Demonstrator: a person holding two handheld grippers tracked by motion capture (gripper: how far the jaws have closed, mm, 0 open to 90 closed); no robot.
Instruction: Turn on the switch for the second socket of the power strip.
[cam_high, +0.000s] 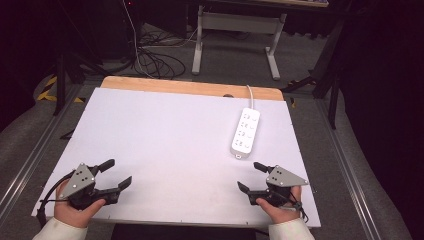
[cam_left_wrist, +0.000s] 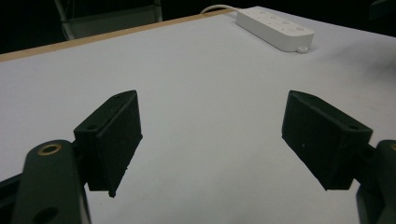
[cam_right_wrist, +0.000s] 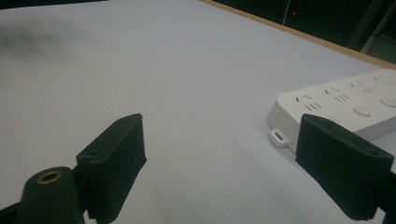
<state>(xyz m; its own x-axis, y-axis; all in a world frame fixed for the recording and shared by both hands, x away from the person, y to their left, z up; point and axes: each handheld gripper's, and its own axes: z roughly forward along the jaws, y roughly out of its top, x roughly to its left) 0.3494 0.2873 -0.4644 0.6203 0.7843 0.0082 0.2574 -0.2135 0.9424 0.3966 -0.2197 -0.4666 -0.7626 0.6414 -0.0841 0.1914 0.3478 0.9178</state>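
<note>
Two handheld black grippers, cream sleeves on both arms

The left gripper (cam_high: 115, 173) and right gripper (cam_high: 252, 176) are both black, each topped with a grey three-cornered plate dotted with small dark screws. Up close the jaws are chunky black wedge blocks with small holes in their faces, mounted on dark arms with a brass-coloured ring at the pivot. A thin black cable loops off the back of each one. The sleeves (cam_high: 60, 231) are off-white with plain cuffs.
</note>
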